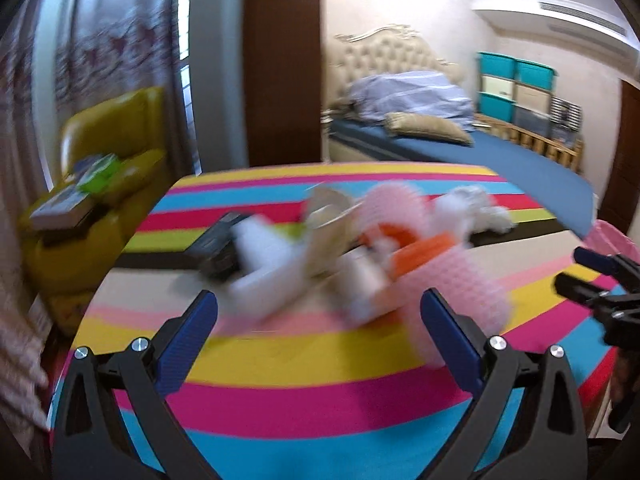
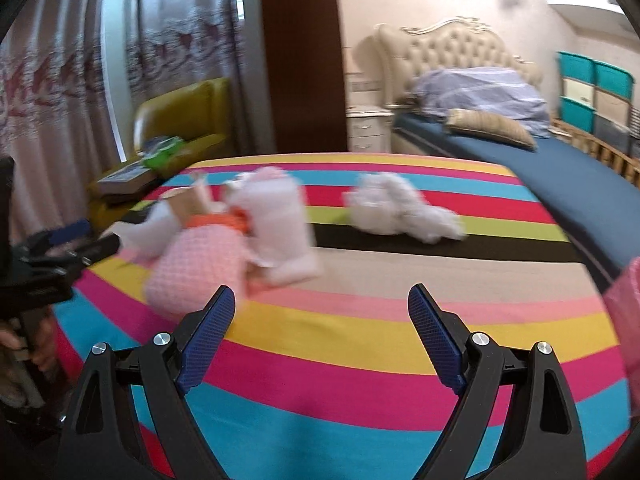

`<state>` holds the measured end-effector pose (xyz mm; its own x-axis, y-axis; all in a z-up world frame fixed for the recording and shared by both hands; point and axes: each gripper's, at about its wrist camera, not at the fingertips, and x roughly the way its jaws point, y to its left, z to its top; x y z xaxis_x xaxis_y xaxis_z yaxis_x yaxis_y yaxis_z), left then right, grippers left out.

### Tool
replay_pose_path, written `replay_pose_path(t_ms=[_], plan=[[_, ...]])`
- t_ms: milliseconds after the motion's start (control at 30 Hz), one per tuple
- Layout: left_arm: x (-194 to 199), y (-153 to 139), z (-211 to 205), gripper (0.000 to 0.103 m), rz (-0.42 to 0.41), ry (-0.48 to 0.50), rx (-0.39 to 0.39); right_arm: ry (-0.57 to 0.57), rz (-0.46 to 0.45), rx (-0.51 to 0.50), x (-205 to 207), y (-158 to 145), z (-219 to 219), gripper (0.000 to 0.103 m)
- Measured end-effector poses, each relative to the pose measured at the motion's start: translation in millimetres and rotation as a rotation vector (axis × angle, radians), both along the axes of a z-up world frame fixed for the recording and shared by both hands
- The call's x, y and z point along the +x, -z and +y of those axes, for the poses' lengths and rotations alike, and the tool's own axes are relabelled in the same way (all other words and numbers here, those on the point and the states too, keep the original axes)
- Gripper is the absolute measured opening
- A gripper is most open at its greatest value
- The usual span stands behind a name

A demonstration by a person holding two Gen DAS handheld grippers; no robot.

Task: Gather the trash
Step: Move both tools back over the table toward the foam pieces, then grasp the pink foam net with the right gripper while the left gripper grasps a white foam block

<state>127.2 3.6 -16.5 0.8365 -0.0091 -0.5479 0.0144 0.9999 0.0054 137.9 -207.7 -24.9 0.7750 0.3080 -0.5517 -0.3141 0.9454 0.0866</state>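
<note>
A round table covered by a striped cloth point(image 2: 360, 344) in yellow, magenta, cyan, pink and black bands carries a blurred heap of trash. Both frames are smeared by motion, so fine detail is lost.

The left gripper point(image 1: 320, 312) hangs over the near part of the table with its blue-padded jaws spread wide and nothing between them. The right gripper point(image 2: 322, 308) is likewise released, jaws well apart and empty, above the yellow and pink bands.

The main heap sits toward the middle of the table, left of centre in the right wrist view. In it lies a pink foam net sleeve point(image 2: 192, 268), its long axis running from the near edge back toward the far edge, with an orange piece point(image 2: 218, 220) touching its far end. Just beside it on the right stands a white wrapped block point(image 2: 280, 224), roughly upright. Behind them a tan cardboard scrap point(image 2: 188, 200) tilts up. In the left wrist view a dark flat object point(image 1: 218, 248) lies at the left of the heap; what it is cannot be told.

A crumpled white tissue wad point(image 2: 400, 208) lies apart from the heap, nearer the far right edge, stretched sideways along the black and green bands.

A pink bag point(image 2: 624, 312) shows at the table's right edge.
</note>
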Motion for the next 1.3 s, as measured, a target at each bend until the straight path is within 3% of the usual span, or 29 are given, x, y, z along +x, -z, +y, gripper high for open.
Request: replay_pose_path(t_ms=[233,567,600,633,767,867,1067,1133,1167,1200,1300], plan=[[-9.8,21.8,40.0,0.098,0.048,-0.072,0.021,-0.106,0.010,-0.036,-2.7,-4.8,58.0,0.084],[3.4,34.8,49.0,0.098,0.096,-0.065,-0.029,-0.157,0.111,-0.072,25.1,18.8,97.5,0.084],[5.7,35.0,47.0,0.098,0.100,-0.058,-0.029,-0.163,0.113,-0.067,26.0,19.2,97.3,0.082],[10.5,34.2,44.2,0.098,0.100,-0.054,-0.021,-0.168,0.110,-0.063,25.7,19.5,97.0,0.063],[26.8,31.8,34.0,0.097,0.101,-0.042,-0.029,-0.184,0.053,-0.097,14.1,13.6,99.0,0.044],[41.1,29.1,25.8,0.089,0.105,-0.032,-0.041,-0.163,0.006,-0.110,7.2,7.7,91.6,0.041],[77.0,29.4,16.7,0.073,0.139,-0.071,-0.017,-0.137,-0.002,-0.062,6.2,-0.2,68.7,0.040],[89.7,32.4,15.3,0.057,0.161,-0.078,-0.001,-0.132,0.001,-0.051,5.6,-0.7,63.0,0.040],[95.8,35.3,13.7,0.041,0.185,-0.071,-0.001,-0.129,0.000,-0.048,4.5,-0.7,60.8,0.040],[98.7,37.5,12.2,0.033,0.199,-0.060,-0.005,-0.128,-0.001,-0.046,3.5,-0.5,59.0,0.040],[89.2,35.6,4.4,0.019,0.175,-0.030,-0.010,-0.123,-0.009,-0.038,0.5,-2.1,53.5,0.040]])
